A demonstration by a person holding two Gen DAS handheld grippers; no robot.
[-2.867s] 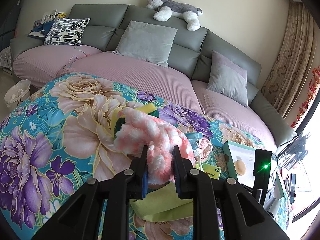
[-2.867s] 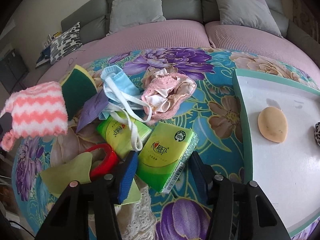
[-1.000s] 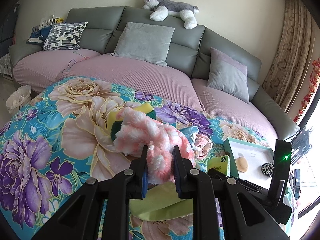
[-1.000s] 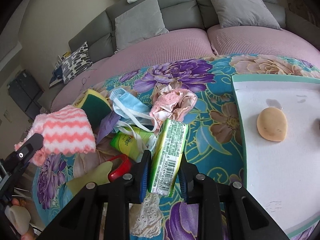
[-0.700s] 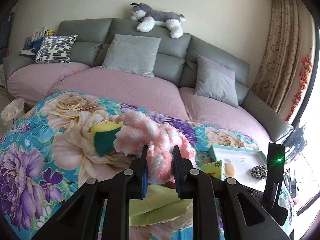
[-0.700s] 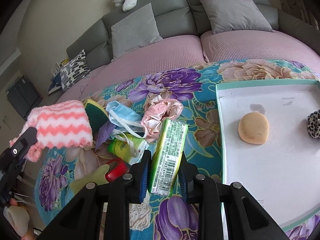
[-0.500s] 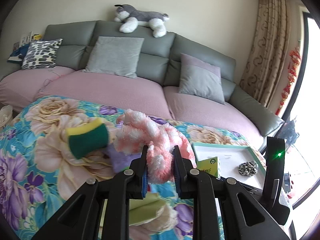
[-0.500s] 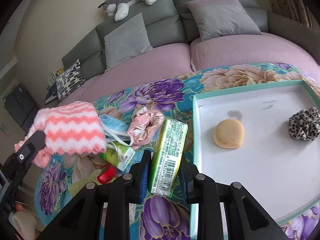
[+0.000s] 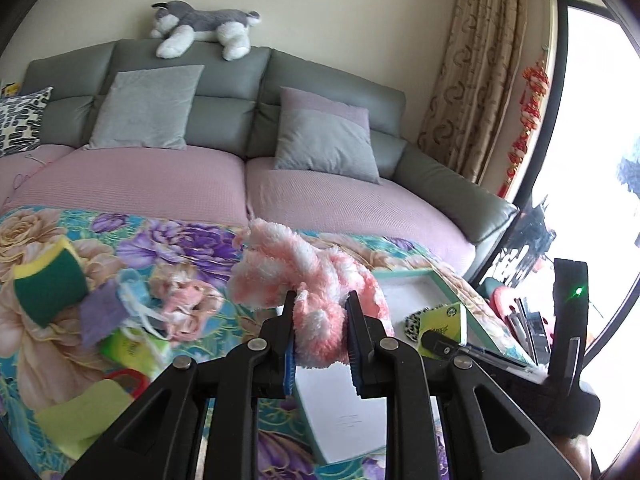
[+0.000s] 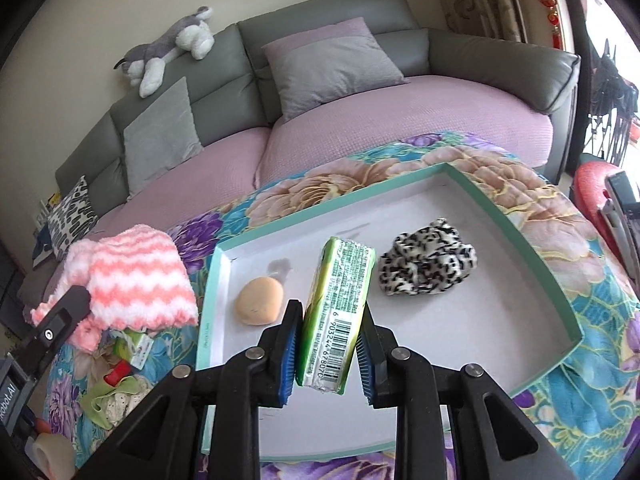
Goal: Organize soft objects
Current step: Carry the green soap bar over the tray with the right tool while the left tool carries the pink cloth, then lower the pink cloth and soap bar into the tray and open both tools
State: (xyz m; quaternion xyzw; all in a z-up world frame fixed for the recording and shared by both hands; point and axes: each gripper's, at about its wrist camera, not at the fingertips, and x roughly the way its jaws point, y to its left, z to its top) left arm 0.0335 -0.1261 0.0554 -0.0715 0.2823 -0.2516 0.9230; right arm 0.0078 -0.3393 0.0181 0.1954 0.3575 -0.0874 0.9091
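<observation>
Two hand-held grippers fill the near edge of our views, each clamped on something soft. Our right hand-held gripper [image 10: 327,340] pinches a green tissue pack [image 10: 338,312] between its blue pads, the pack standing on its narrow side with the barcode facing us, held above the white floor of the teal-rimmed tray [image 10: 532,256]. Our left hand-held gripper [image 9: 320,332] grips a fluffy pink-and-white towel [image 9: 308,280], which bunches up above the jaws; in the right wrist view the same towel [image 10: 136,280] hangs just left of the tray's left rim.

Inside the tray lie a peach-coloured sponge puff [image 10: 259,300] close to the left wall and a leopard-print scrunchie [image 10: 428,264] further right, well apart from each other, with the tissue pack between them in our sight line.

Left of the tray, on the floral cloth [image 9: 36,340] that covers the counter, we see a loose heap: a yellow-green cloth [image 9: 80,416], a red item [image 9: 128,380] we cannot identify, a second green tissue pack [image 9: 128,346], a pale blue face mask [image 9: 132,292], a pink satin garment [image 9: 184,296] and a green-and-yellow sponge [image 9: 48,284].

Beyond stands the grey sofa [image 9: 224,80] with pink seat covers, grey cushions [image 9: 148,108] and a plush husky [image 9: 204,26] lying along its back.
</observation>
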